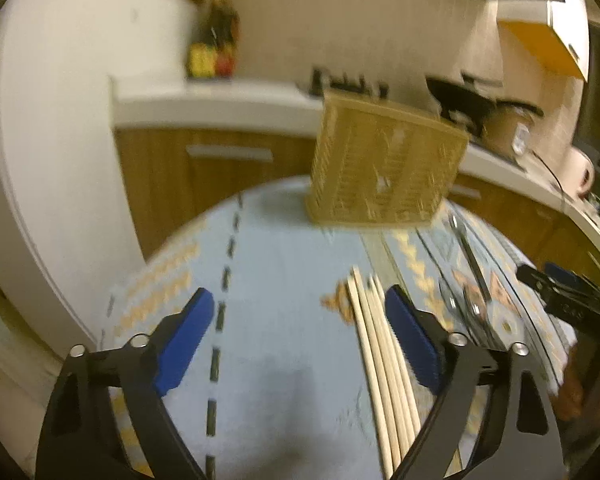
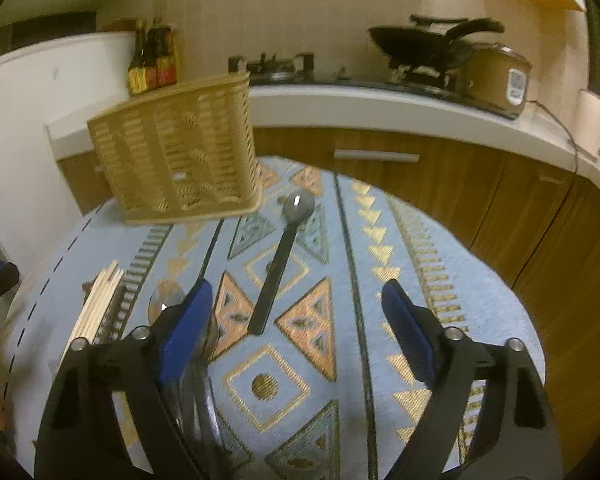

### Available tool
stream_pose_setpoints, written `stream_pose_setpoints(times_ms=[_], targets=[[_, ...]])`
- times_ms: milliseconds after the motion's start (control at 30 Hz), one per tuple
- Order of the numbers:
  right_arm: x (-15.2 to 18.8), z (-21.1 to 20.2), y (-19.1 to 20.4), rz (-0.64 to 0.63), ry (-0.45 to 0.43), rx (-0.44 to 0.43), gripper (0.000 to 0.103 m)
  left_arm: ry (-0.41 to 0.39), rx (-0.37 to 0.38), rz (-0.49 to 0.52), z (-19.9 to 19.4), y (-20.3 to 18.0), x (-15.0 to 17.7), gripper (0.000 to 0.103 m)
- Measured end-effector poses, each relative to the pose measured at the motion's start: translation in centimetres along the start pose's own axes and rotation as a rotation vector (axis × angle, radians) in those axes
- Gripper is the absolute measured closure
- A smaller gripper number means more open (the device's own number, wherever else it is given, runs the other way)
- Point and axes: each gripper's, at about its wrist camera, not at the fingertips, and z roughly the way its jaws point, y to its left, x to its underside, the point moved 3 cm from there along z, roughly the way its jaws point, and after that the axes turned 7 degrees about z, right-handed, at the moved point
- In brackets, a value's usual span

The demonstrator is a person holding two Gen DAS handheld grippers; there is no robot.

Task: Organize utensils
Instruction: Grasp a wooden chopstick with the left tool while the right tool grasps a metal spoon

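Observation:
A tan slotted utensil basket (image 1: 384, 164) stands at the table's far edge; it also shows in the right wrist view (image 2: 180, 152). Several wooden chopsticks (image 1: 380, 352) lie on the patterned cloth just inside my left gripper's right finger; they also show in the right wrist view (image 2: 98, 300). My left gripper (image 1: 300, 336) is open and empty above the cloth. A dark-handled metal spoon (image 2: 280, 260) lies ahead of my right gripper (image 2: 296, 320), which is open and empty. Another spoon (image 2: 166, 300) lies partly hidden behind its left finger. Metal utensils (image 1: 470, 276) lie right of the chopsticks.
The round table carries a blue patterned cloth (image 2: 380, 240). Behind it runs a kitchen counter (image 2: 380, 104) with sauce bottles (image 2: 152, 56), a wok (image 2: 420, 44), a rice cooker (image 2: 500, 76) and wooden cabinets (image 2: 460, 184). A white fridge (image 1: 60, 120) stands on the left.

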Motion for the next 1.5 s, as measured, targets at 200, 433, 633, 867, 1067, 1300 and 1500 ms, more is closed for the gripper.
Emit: stream_pose_setpoints(times_ms=[200, 433, 633, 867, 1067, 1300, 1500], targets=[[-0.9, 1.5, 0.4, 0.018, 0.129, -0.060, 0.039, 0.246, 0.135, 0.066, 4.5, -2.1, -0.2, 0.042], [-2.1, 2.4, 0.4, -0.003, 0.167, -0.063, 0.040, 0.343, 0.068, 0.169, 8.5, -3.8, 0.0, 0.059], [-2.2, 3.7, 0.2, -0.004, 0.213, -0.069, 0.040, 0.389, 0.051, 0.215, 8.6, -4.2, -0.5, 0.059], [-3.0, 5.7, -0.2, 0.004, 0.341, -0.092, 0.040, 0.473, 0.036, 0.254, 9.7, -4.5, -1.0, 0.059], [-5.7, 7.9, -1.1, 0.058, 0.414, -0.118, 0.041, 0.489, 0.017, 0.274, 10.3, -4.0, -2.2, 0.093], [-7.4, 13.4, -1.2, 0.108, 0.552, -0.036, 0.067, 0.489, 0.073, 0.178, 10.4, -2.2, -3.0, 0.096], [-7.5, 14.4, 1.1, -0.049, 0.580, 0.050, 0.082, 0.546, 0.077, 0.293, 10.3, -3.6, -3.1, 0.074]])
